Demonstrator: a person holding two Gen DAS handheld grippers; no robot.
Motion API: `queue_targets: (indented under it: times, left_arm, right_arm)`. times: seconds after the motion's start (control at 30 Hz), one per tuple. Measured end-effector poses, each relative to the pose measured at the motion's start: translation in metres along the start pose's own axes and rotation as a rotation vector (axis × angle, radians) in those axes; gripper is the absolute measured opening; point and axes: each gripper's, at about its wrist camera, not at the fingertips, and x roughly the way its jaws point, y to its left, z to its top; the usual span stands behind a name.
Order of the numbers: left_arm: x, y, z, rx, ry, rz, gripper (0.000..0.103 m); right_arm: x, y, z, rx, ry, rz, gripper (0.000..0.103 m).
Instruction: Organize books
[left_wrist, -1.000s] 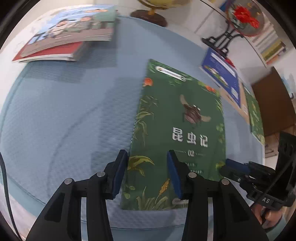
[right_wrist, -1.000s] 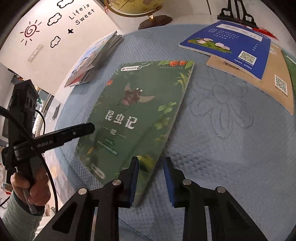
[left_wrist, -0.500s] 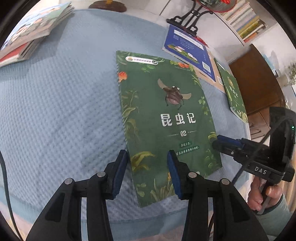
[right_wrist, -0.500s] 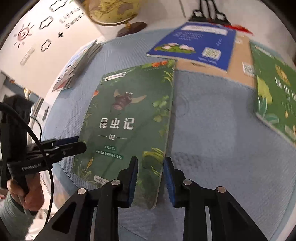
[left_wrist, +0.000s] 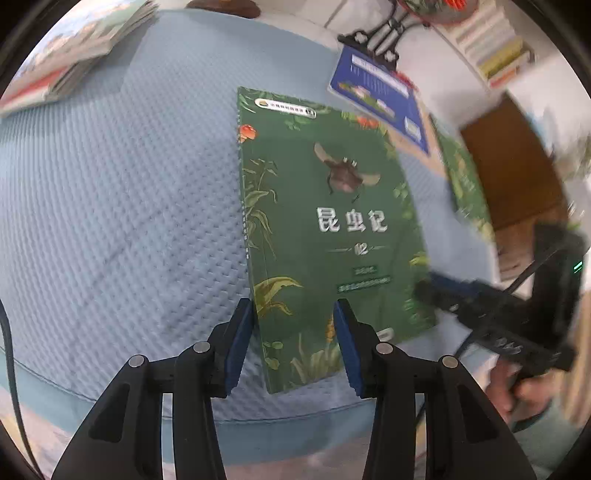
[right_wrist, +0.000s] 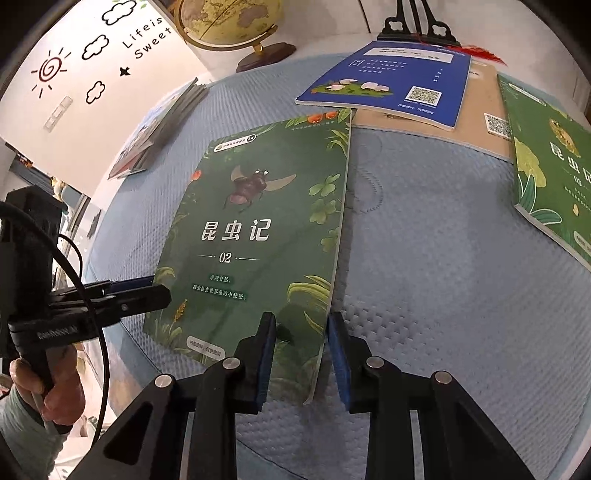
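A green beetle-cover book (right_wrist: 258, 236) lies flat on the quilted blue cloth (right_wrist: 424, 280), its long axis running from the lower centre of the right wrist view up toward the upper middle, title end farthest from the grippers. In the left wrist view the same book (left_wrist: 328, 229) runs from bottom centre to upper centre, leaning slightly right.

The right gripper (right_wrist: 301, 354) straddles the book's lower right corner, fingers parted with the page edge between them, the pads not visibly pressing. The left gripper (left_wrist: 293, 343) straddles the lower left corner at the spine, fingers likewise apart and clear of the cover.

Compared with a second ago, the book sits straighter in both views, and a second green book (right_wrist: 550, 173) has come into the right edge of the right wrist view.

Touching the book's top right corner in the right wrist view lie a blue book (right_wrist: 388, 85) on a tan book (right_wrist: 484, 114). A book stack (right_wrist: 162, 125) sits at upper left, well apart, with a globe (right_wrist: 236, 26) and a black stand (right_wrist: 415, 26) along the top edge.
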Motion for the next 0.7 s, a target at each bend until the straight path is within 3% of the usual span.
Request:
queue_targets:
  times: [0.17,0.23,0.33,0.4,0.6,0.7]
  left_arm:
    - [-0.027,0.014,-0.001,-0.098,-0.065,-0.269,0.04]
    - [-0.031,0.011,0.0,-0.108,-0.083,-0.314,0.041]
    - [-0.021,0.002,0.001,-0.088,-0.084,-0.248,0.038]
    - [-0.01,-0.004,0.0,-0.063,-0.074,-0.178,0.03]
    - [0.021,-0.016,0.005,-0.043,-0.044,-0.112,0.019]
    - [0.02,-0.025,0.009,-0.039,-0.057,-0.136,0.016]
  right_arm:
    - [-0.001,-0.005,-0.002,0.024,-0.006,0.025,0.029]
    - [-0.001,-0.007,-0.001,0.031,-0.007,0.034,0.029]
    - [-0.002,-0.008,-0.003,0.034,-0.01,0.038,0.029]
    - [-0.002,-0.007,-0.004,0.032,-0.011,0.035,0.03]
    - [-0.003,-0.01,-0.004,0.043,-0.01,0.047,0.03]
    - [-0.007,-0.012,-0.001,0.056,-0.008,0.059,0.03]
